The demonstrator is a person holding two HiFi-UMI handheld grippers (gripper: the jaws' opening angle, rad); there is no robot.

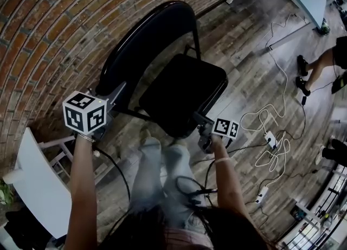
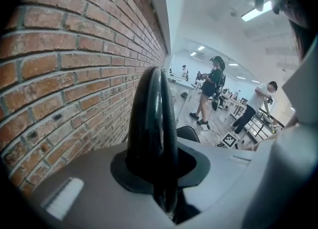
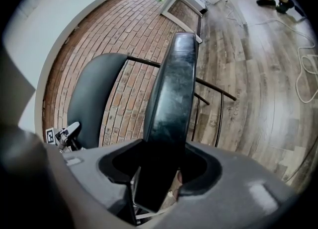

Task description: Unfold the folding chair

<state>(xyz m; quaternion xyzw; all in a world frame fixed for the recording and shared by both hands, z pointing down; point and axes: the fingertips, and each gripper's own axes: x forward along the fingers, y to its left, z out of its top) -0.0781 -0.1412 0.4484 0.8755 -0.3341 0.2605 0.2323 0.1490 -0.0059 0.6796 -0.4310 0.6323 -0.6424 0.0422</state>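
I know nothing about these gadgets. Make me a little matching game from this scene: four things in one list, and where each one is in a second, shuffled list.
Things
1. left hand-held gripper
2. right hand-held gripper
3. white cables
4. brick wall

Places
A. lying loose on the wooden floor
B. closed on the black backrest
C. rising behind the folding chair
D. closed on the edge of the black seat

Pairs: 1-B, 2-D, 3-A, 4-C
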